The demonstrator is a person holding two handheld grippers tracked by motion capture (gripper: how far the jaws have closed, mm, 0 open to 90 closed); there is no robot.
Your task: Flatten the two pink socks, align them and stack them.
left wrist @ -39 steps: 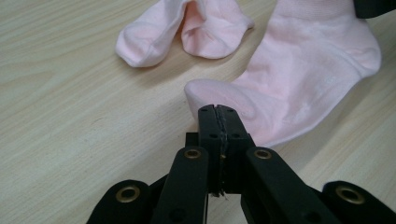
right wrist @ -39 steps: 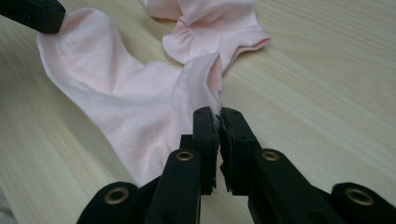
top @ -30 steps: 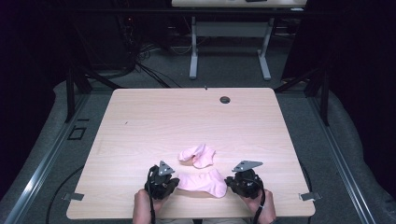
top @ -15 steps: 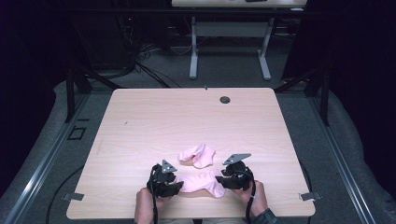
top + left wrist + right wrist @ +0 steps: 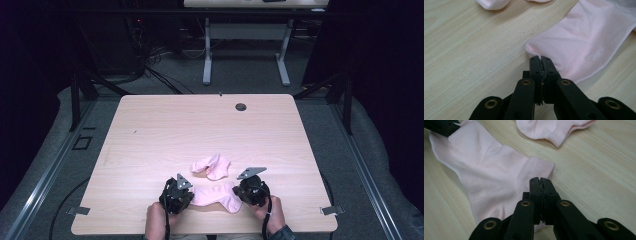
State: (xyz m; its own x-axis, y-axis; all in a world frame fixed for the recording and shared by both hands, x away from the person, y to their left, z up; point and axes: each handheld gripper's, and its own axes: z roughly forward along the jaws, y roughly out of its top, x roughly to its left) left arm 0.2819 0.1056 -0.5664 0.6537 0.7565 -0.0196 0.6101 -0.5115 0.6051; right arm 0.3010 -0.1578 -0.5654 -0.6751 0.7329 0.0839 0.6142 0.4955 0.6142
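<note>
Here the flat sock [image 5: 216, 196] lay at the tabletop's [image 5: 150, 130] near edge. The left gripper [image 5: 540, 59] pinched one end and the right gripper [image 5: 540, 180] the other. Both should pull evenly to keep it smooth. A second, crumpled sock [image 5: 212, 166] lay just behind, blocking nothing.

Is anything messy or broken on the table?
Nothing broken. One pink sock lies crumpled mid-table, while the other sock is spread flat, pinched at opposite ends by the left tongs and right tongs.
</note>
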